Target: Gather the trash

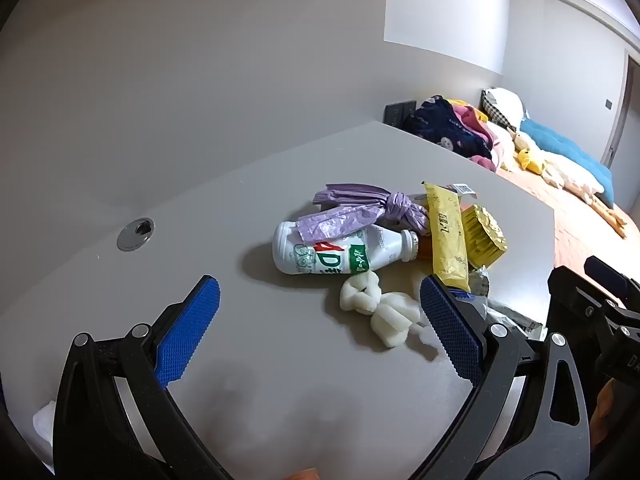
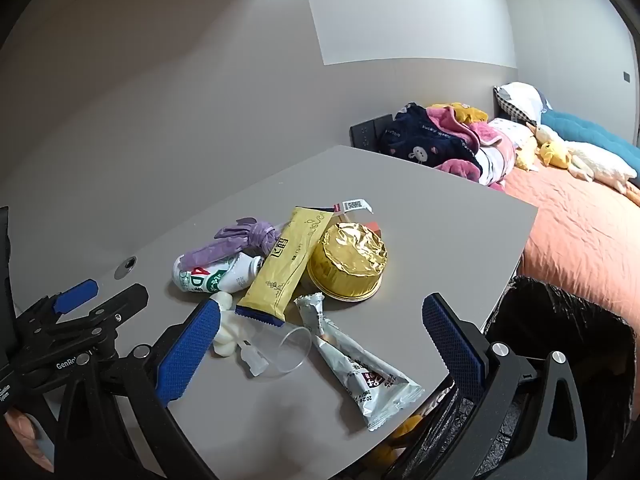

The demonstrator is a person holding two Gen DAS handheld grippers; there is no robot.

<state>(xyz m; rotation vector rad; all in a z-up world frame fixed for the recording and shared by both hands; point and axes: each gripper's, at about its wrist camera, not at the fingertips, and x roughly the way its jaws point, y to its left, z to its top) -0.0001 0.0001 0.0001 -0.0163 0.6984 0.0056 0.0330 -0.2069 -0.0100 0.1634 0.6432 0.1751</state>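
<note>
Purple bag (image 1: 360, 212) partly hides white bottle (image 1: 340, 254); bin (image 2: 560, 332) cut off.

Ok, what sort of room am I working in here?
Most likely a bedroom: an orange-covered bed with pillows and plush toys lies beyond the grey desk, and crumpled clothes are heaped at its head.

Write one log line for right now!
left gripper: open | right gripper: open | trash: bottle, gold cup on table | bin: beside table
</note>
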